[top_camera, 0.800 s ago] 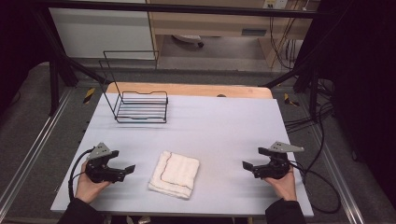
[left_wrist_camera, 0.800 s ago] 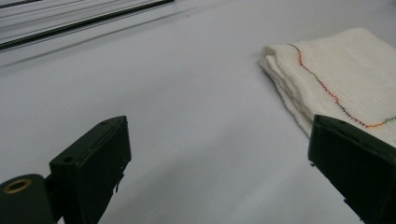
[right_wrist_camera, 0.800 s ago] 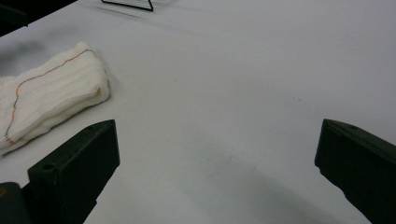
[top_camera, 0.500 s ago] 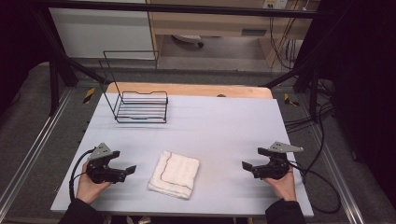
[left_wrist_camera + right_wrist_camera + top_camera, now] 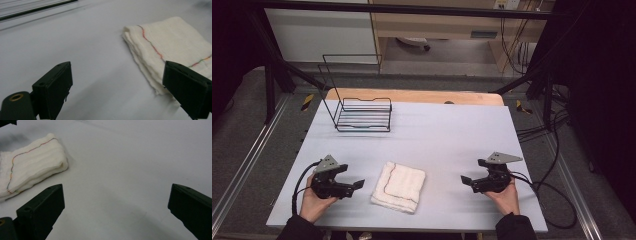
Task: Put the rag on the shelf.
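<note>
A: Centre of the scene?

B: Folded white cloth (image 5: 399, 186) lying flat on the pale tabletop (image 5: 437, 135), near the front edge, midway between two hands. Thin coloured stitch line along one side, reddish toward green in the left gripper view (image 5: 172, 47). Layered folded edges facing the left side.

A: Left tool?

B: Left tool (image 5: 353, 186) held low over the tabletop in the person's left hand (image 5: 314, 202), pointing toward the cloth, just beside its left edge but not touching. Jaws wide apart, nothing between them. Seen along its own jaws, cloth lying ahead and to the right, one corner partly hidden behind the right-hand jaw. Black cable looping from its back toward the front edge.

A: Right tool?

B: Right tool (image 5: 468, 181) in the person's right hand (image 5: 506, 196), also low and aimed inward at the cloth, but farther off, with bare tabletop in between. Jaws spread wide, holding nothing. Cloth at upper left in the right gripper view (image 5: 30, 162), well clear of both jaws. Grey three-cornered plate on top.

A: Anything else on the surface?

B: Black wire rack (image 5: 362, 112) standing at the far left of the tabletop, well apart from the cloth and both tools. Strip of bare wood along the far edge behind it.
</note>
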`<state>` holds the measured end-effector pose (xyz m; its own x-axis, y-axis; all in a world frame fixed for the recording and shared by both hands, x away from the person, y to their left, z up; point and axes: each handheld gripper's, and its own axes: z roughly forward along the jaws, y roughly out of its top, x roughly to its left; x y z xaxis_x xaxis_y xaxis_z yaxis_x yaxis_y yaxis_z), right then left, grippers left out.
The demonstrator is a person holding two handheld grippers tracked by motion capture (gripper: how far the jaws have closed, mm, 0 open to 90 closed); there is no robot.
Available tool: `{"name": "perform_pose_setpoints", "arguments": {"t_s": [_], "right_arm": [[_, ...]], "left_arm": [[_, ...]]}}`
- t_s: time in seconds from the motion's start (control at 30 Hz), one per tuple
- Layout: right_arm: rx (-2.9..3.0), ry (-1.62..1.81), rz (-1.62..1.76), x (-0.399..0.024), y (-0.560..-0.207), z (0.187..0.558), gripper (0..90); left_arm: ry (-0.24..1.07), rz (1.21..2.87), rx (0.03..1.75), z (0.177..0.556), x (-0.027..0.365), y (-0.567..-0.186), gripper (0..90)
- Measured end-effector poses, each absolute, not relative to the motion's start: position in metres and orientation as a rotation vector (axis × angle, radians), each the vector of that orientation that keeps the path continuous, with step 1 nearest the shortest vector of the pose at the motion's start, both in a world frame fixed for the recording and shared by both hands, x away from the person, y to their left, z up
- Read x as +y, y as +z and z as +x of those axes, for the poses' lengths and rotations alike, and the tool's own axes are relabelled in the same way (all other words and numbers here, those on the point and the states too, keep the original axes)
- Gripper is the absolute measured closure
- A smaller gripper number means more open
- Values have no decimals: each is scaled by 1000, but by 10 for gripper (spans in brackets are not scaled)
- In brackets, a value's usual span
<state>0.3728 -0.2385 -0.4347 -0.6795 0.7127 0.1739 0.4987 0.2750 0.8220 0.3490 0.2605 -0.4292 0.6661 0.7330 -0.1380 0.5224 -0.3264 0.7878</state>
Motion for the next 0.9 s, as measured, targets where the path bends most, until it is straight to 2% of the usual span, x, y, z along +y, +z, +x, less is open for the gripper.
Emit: {"name": "perform_pose_setpoints", "arguments": {"t_s": [0.3,0.57,0.8,0.9], "right_arm": [[2381,1327,1066,-209,-434,377,34],[2392,1361,1039,-189,-430,382,66],[2447,1338,979,-166,-428,388,170],[2466,1337,963,-155,-428,392,227]], "left_arm": [[248,2052,979,339,233,-434,200],[224,2075,1007,330,218,-439,358],[169,2080,1066,329,210,-445,551],[145,2074,1107,329,209,-447,602]]}}
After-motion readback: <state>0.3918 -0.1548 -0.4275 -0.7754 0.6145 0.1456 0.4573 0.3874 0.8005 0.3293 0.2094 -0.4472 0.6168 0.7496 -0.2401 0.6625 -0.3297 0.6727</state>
